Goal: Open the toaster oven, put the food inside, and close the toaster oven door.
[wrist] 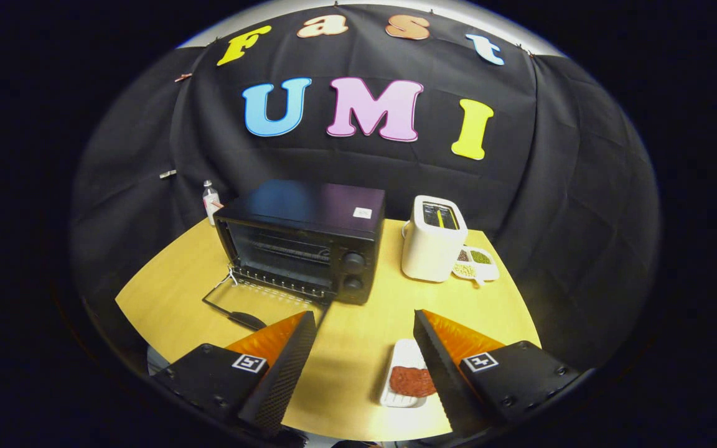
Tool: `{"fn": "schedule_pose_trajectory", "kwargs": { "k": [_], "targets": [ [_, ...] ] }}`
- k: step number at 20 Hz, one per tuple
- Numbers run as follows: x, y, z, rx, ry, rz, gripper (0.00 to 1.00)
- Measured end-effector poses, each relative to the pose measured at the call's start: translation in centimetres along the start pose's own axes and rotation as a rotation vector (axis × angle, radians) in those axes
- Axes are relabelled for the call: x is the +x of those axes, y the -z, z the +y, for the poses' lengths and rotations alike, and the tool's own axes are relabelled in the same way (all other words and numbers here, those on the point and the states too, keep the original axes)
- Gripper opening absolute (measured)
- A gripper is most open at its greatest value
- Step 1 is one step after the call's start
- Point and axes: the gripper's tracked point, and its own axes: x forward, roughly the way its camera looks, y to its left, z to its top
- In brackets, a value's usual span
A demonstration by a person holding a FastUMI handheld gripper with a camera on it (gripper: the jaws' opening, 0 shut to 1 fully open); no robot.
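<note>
Wooden table [165, 286] carried the toaster oven [302, 239], door [259, 305] already down. Gripper [365, 323] stood wide, empty. Food [411, 381] (soft, likely crumbly) lay on a white tray [403, 354] beside the right finger; the tray rim looked safest.

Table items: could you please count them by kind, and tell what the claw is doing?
Ovens: 1, the toaster oven, door open
Toasters: 1, the white toaster
Bottles: 1, the small bottle
Dishes: 2, the food tray and the divided dish
Total: 5
The claw is open, holding nothing, the tray beside its right finger.
</note>
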Motion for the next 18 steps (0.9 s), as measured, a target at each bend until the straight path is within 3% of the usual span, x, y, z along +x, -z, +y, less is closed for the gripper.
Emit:
{"fn": "schedule_pose_trajectory", "kwargs": {
  "k": [6,11,16,18],
  "targets": [
    [1.5,5.9,-8.3,0.124,-0.05,0.156,0.98],
    [3.1,11.4,-11.1,0.237,-0.136,0.293,0.99],
    [4.3,15.0,-10.1,0.341,-0.252,0.411,0.96],
    [4.7,15.2,-9.6,0.356,-0.293,0.41,0.81]
  ]
}}
